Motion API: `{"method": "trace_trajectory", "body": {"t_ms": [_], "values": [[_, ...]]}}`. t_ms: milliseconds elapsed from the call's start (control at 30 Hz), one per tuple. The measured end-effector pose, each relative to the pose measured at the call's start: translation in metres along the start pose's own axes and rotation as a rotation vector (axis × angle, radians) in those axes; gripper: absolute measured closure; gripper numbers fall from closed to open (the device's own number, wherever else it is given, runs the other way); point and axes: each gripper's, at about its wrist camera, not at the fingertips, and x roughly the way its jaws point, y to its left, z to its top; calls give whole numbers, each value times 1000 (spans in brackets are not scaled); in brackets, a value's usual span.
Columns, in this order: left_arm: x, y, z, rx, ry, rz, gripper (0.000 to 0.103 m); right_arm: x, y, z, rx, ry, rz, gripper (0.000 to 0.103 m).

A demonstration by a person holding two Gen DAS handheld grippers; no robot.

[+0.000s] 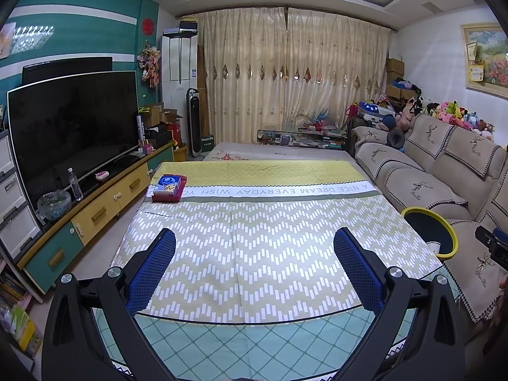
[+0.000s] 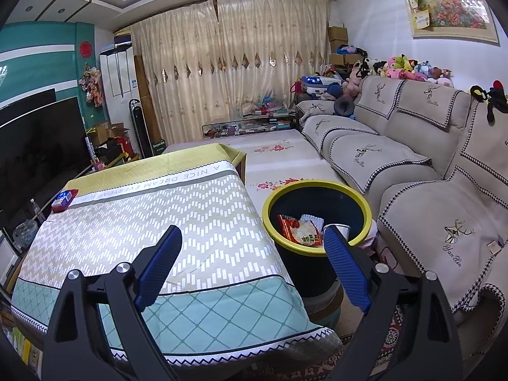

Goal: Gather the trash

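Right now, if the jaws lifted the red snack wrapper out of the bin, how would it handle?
The red snack wrapper lies creased in the bin, so it is probably thin, floppy and light. Its glossy film may slip, and it would likely crumple rather than break.

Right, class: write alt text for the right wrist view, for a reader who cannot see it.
An open, empty right gripper hangs over the near edge of a cloth-covered table, beside a yellow-rimmed bin holding a red snack wrapper and other litter. A tissue pack lies at the table's far left; a beige sofa runs along the right.
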Motion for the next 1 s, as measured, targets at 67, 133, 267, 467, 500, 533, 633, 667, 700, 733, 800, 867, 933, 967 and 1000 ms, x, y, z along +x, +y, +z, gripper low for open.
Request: {"method": "trace_trajectory", "body": {"t_ms": [67,133,267,467,500,533,633,667,700,733,800,867,933,967,1000], "values": [[0,0,0,-2,0,-1,5,0,0,0,0,0,-1,17],[1,0,0,-3,2,1,5,0,1,0,1,1,-1,17],[2,-1,0,-2,5,2,5,0,0,0,1,0,-1,17],[3,-4,-1,2,10,2,5,0,0,0,2,2,-1,17],[3,-5,-1,2,11,2,5,0,1,0,2,3,-1,17],[3,-6,-2,3,12,3,5,1,2,0,2,4,-1,17],[4,-6,-2,3,14,3,5,1,2,0,2,5,1,17],[4,-6,-2,3,15,4,5,1,3,-1,0,6,1,17],[5,-7,-2,2,16,5,5,2,3,-1,-1,6,0,17],[5,-6,-2,2,16,5,5,2,4,-1,-1,7,0,17],[7,-6,-3,0,19,5,5,4,3,-2,0,10,1,17],[8,-7,-3,1,21,7,5,4,4,-2,1,11,0,17],[9,-7,-4,1,23,7,5,4,3,-2,0,11,1,17],[9,-7,-4,1,24,8,5,4,3,-2,-1,11,1,17],[9,-7,-3,-1,24,10,5,4,4,-2,-1,11,1,17]]}}
